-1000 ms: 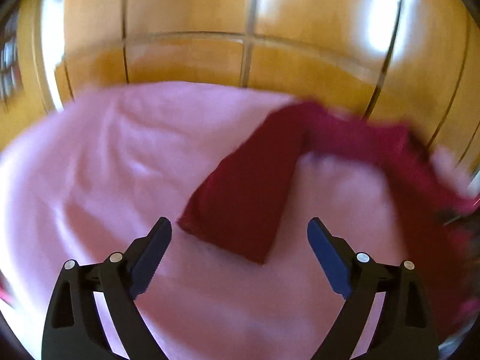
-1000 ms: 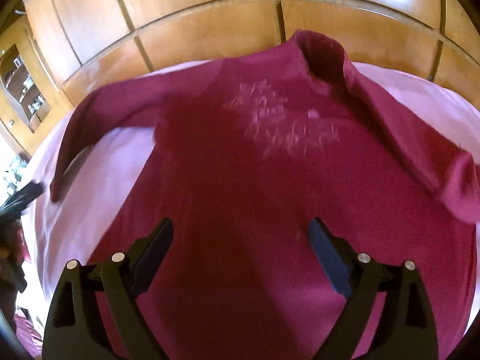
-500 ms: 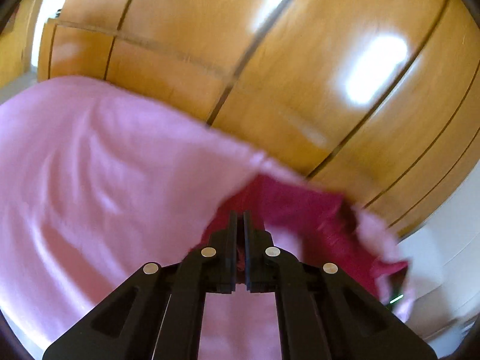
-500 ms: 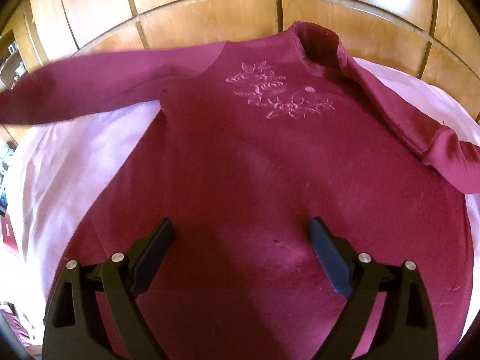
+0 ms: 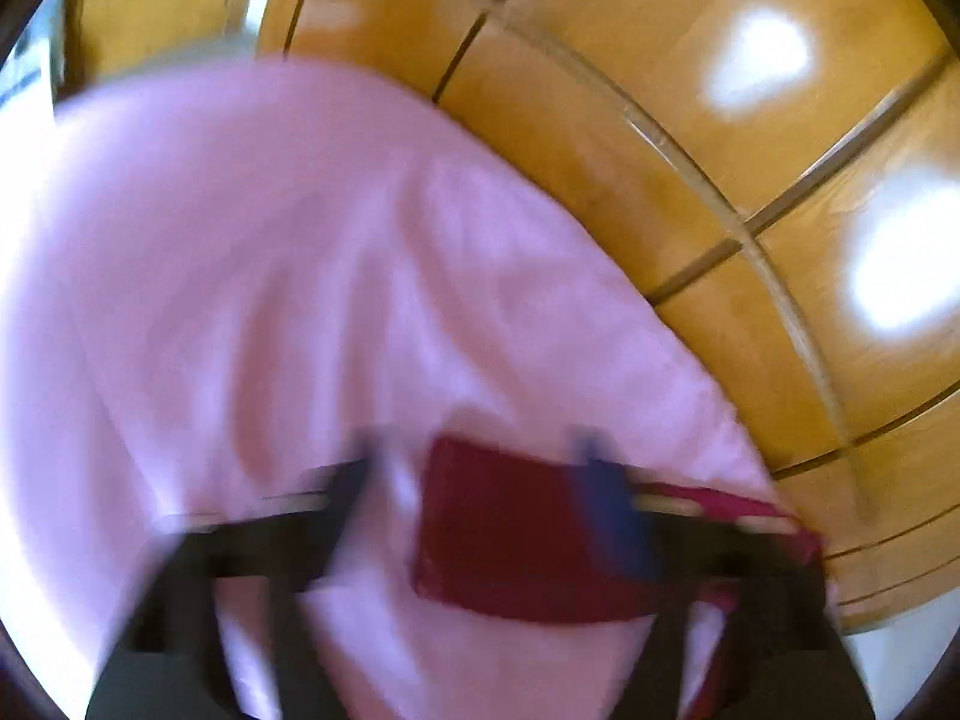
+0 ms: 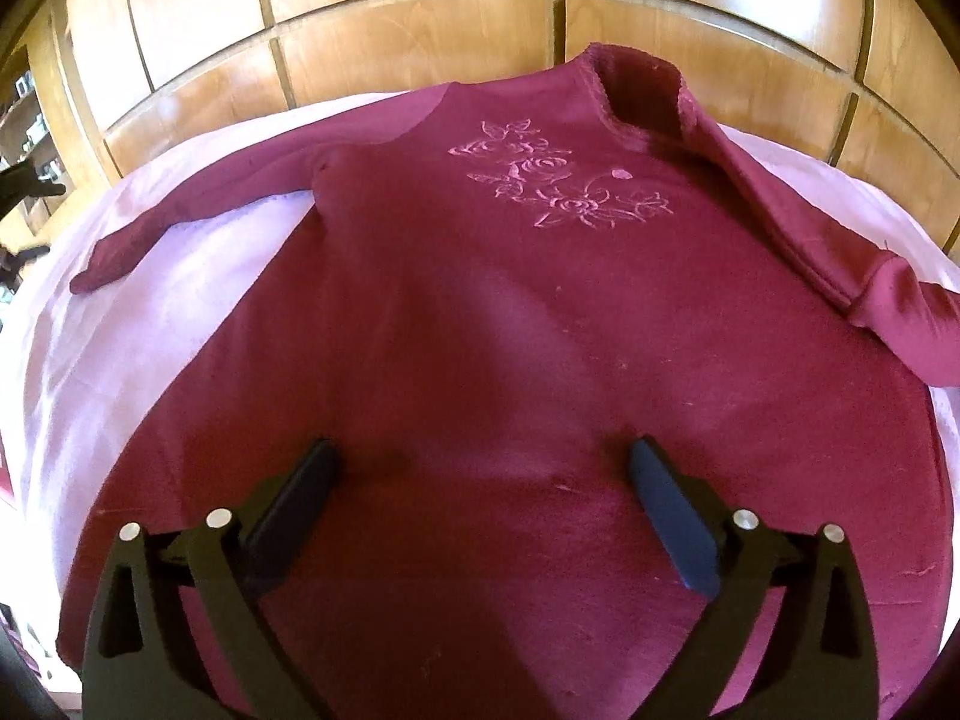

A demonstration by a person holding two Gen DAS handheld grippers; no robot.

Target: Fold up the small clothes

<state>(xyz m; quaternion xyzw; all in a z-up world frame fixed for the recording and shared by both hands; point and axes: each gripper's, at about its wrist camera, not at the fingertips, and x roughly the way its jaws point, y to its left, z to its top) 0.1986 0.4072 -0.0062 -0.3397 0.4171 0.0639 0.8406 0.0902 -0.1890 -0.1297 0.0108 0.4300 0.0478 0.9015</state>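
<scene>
A maroon sweater (image 6: pixel 498 330) with pink embroidered roses (image 6: pixel 558 180) lies face up on a pink blanket (image 6: pixel 138 336). Its left sleeve (image 6: pixel 198 210) stretches out flat to the left. Its right sleeve (image 6: pixel 840 264) lies folded along the right side. My right gripper (image 6: pixel 480 480) is open and empty above the sweater's lower body. In the blurred left wrist view, my left gripper (image 5: pixel 480 474) is open, and the sleeve cuff (image 5: pixel 516 528) lies flat on the blanket (image 5: pixel 270 270) between its fingers.
Wooden panelled cabinet doors (image 6: pixel 420 18) stand right behind the blanket; they also show in the left wrist view (image 5: pixel 750 180). Shelves with small items (image 6: pixel 30 138) are at the far left.
My left gripper was open a second ago, shut on the sleeve cuff and carried it outward, and has now opened and let it go. The left sleeve now lies straight. The right gripper has barely moved.
</scene>
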